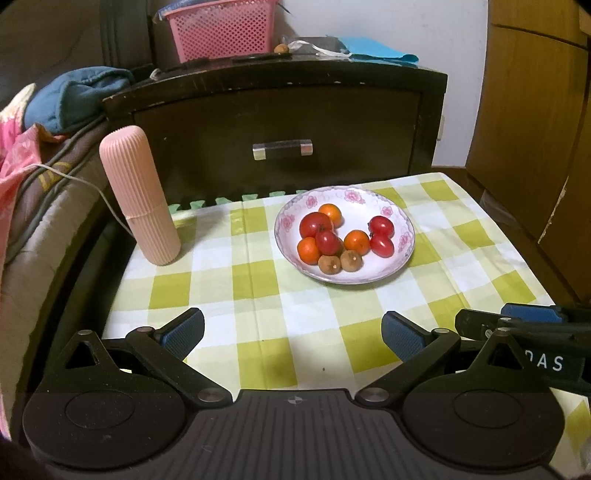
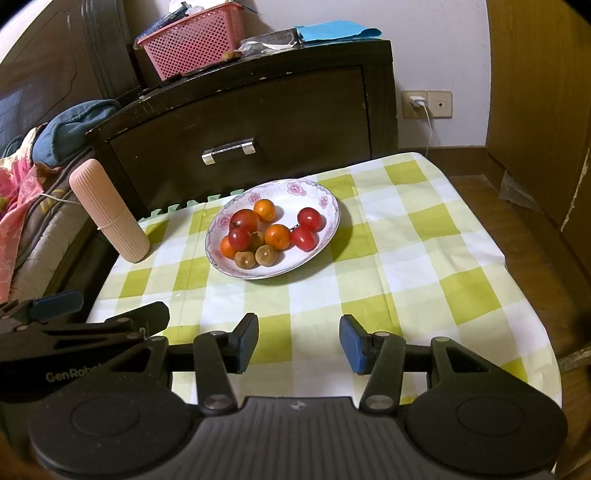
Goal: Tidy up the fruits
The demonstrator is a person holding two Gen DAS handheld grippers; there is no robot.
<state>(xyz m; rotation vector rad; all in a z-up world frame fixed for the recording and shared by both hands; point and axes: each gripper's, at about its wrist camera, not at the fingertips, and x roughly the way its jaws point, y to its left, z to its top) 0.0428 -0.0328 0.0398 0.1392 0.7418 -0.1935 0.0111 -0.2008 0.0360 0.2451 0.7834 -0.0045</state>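
Left wrist view looks across a small table covered by a green and white checked cloth (image 1: pixel 332 295). Near the bottom edge the left gripper (image 1: pixel 293 334) hangs low over the cloth with its 2 blue-padded fingers spread wide and nothing between them. Beside it, at the right edge, part of the right gripper (image 2: pixel 298 341) shows; its own view has its fingers parted too, more narrowly, and likewise empty.

Well ahead of both tools sits a shallow white plate with a pink flower border (image 1: pixel 400 218). It holds every fruit in sight: 4 red tomatoes (image 1: pixel 314 224), 3 small oranges (image 1: pixel 357 242) and 2 brown, rough-skinned fruits that look like longans (image 1: pixel 351 260). The kinds lie mixed and touching, with 2 tomatoes paired on the right side and the brown fruits together at the near rim. No fruit lies on the cloth.

A tall ribbed pink cylindrical case (image 1: pixel 138 195) stands upright at the cloth's far left corner, apart from the plate. Behind the table is a dark wooden drawer cabinet (image 1: pixel 280 114) with a pink mesh basket (image 1: pixel 221 29) on top.

Fruit gathered on 1 plate would fit a finished tidy-up, or a pile waiting to be sorted by kind; the pictures do not settle which. The tools' stand-off position probably keeps the plate in view of both cameras.
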